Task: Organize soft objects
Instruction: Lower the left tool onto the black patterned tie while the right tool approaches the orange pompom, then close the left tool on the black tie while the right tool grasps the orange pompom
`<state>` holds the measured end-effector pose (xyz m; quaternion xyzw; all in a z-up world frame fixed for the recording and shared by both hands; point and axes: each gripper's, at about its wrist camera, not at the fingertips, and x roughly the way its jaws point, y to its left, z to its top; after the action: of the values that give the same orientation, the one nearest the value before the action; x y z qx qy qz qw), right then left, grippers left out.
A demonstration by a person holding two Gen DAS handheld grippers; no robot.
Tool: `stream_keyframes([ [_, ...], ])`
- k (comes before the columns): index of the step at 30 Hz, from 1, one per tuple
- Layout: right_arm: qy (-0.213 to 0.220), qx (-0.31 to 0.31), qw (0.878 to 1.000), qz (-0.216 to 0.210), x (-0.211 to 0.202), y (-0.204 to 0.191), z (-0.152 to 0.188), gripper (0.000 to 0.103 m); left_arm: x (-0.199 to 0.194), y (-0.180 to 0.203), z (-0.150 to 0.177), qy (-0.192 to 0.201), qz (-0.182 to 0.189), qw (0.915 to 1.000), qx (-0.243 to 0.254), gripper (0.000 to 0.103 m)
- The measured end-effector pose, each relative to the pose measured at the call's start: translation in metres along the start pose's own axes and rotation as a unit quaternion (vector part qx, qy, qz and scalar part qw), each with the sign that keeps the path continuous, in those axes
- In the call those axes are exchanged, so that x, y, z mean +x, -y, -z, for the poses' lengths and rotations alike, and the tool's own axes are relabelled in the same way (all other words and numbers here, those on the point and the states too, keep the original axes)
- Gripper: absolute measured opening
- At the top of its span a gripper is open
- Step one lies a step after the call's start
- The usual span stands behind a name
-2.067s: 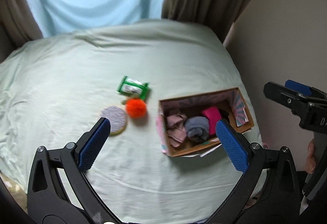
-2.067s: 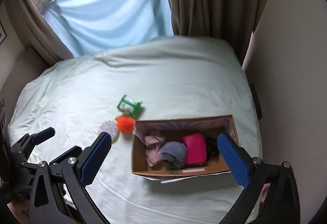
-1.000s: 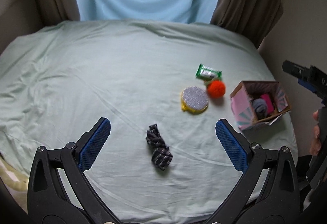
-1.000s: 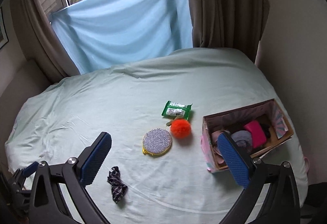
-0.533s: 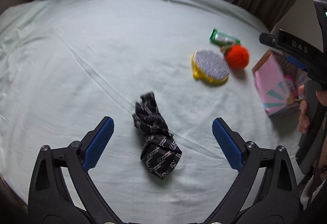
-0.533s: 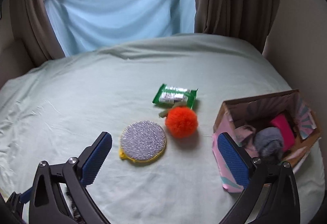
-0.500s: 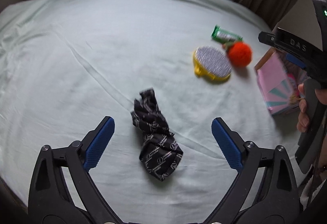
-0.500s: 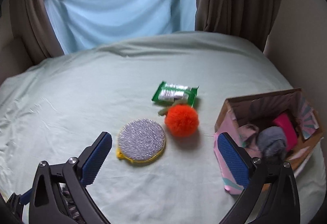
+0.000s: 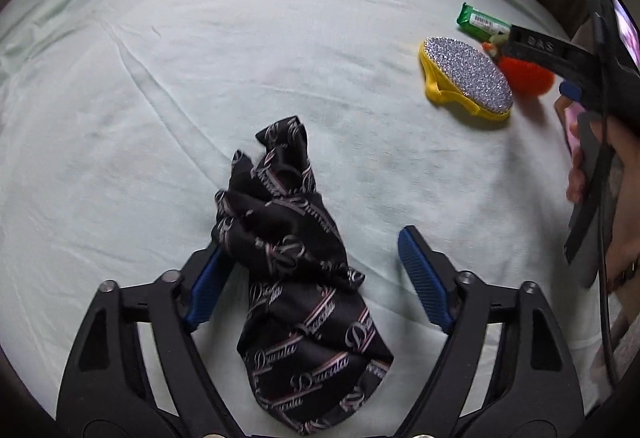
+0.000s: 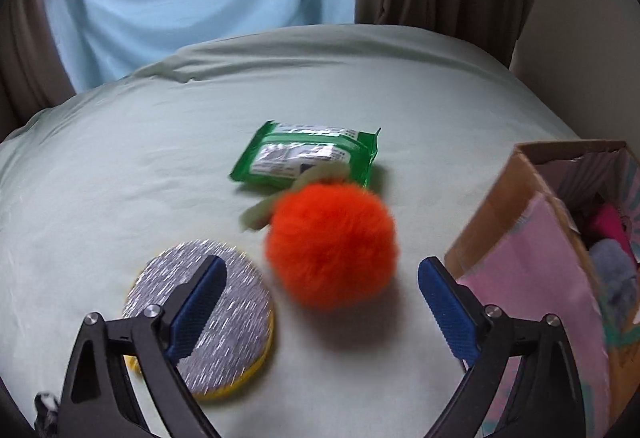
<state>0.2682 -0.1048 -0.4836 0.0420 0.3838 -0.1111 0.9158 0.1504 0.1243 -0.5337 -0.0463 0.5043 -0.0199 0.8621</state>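
On the bed, the crumpled black cloth lies between the spread fingers of the left gripper; limp, light and probably slippery, it is best pinched at its bunched middle. Its repeated script is unclear. The right gripper, also open and empty, frames the fluffy orange pompom; "DAS" marks its body.
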Motion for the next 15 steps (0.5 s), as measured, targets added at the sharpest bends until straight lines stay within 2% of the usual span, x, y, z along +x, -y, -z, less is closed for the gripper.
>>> stream_keyframes([
  [1, 0.0, 0.001, 1.0, 0.002, 0.005, 0.001, -0.002, 0.092, 0.002, 0.002, 0.0, -0.002, -0.009, 1.0, 0.003, 0.071],
  [2, 0.0, 0.001, 1.0, 0.003, 0.01, 0.002, -0.005, 0.082, 0.003, 0.003, -0.002, -0.004, -0.012, 0.9999, 0.003, 0.069],
  [4, -0.009, 0.0, 1.0, 0.009, 0.021, 0.004, -0.009, 0.074, 0.001, 0.001, -0.003, -0.008, -0.02, 0.9998, 0.001, 0.059],
  [7, -0.017, 0.008, 1.0, 0.013, 0.031, 0.007, -0.012, 0.067, 0.001, -0.006, -0.008, -0.019, -0.023, 0.9995, -0.011, 0.046],
  [13, -0.024, 0.012, 1.0, 0.01, 0.04, 0.012, -0.018, 0.047, 0.003, -0.011, -0.017, -0.029, -0.025, 0.9991, -0.022, 0.036],
  [15, -0.024, 0.012, 1.0, 0.01, 0.042, 0.011, -0.019, 0.045, 0.005, -0.011, -0.02, -0.029, -0.026, 0.999, -0.023, 0.034],
])
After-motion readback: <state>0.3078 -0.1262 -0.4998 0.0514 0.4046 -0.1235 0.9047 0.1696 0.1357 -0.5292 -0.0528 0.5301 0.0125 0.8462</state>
